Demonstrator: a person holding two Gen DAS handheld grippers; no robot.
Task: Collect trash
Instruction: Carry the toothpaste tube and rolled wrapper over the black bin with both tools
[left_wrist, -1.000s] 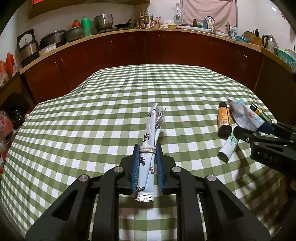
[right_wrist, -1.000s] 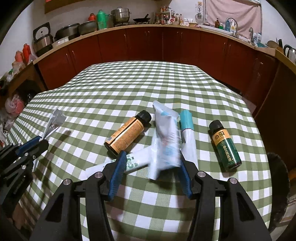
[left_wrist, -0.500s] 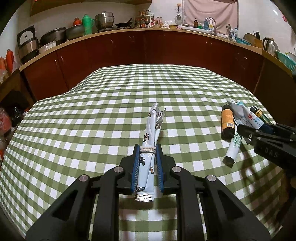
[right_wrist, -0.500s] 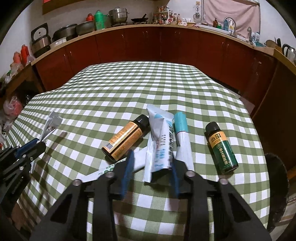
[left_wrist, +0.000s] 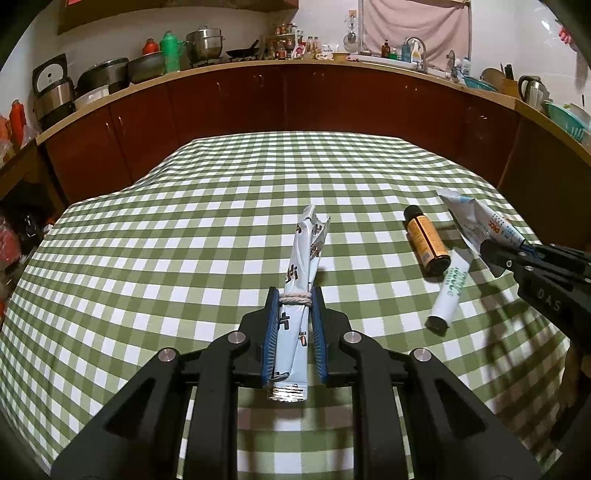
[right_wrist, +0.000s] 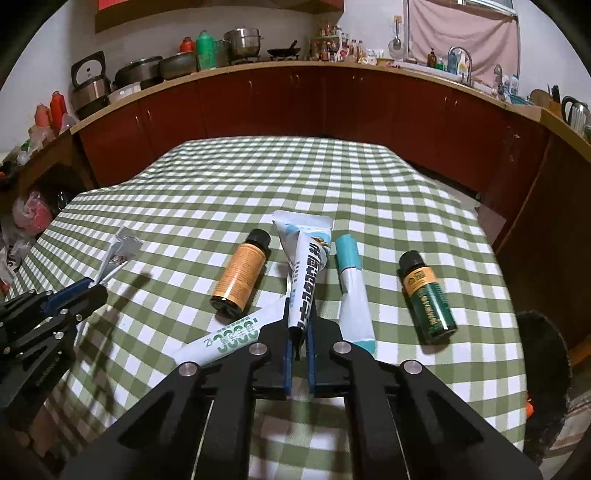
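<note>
Right wrist alone shows green bottle (right_wrist: 428, 299) (lying flat)

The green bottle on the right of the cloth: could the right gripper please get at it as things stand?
Probably not yet: the right gripper is shut on a white tube. The green bottle itself lies uncovered, apart from the other items.

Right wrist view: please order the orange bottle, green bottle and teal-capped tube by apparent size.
1. Teal-capped tube, longest.
2. Orange bottle and green bottle: they look alike, so I leave them unranked.
</note>
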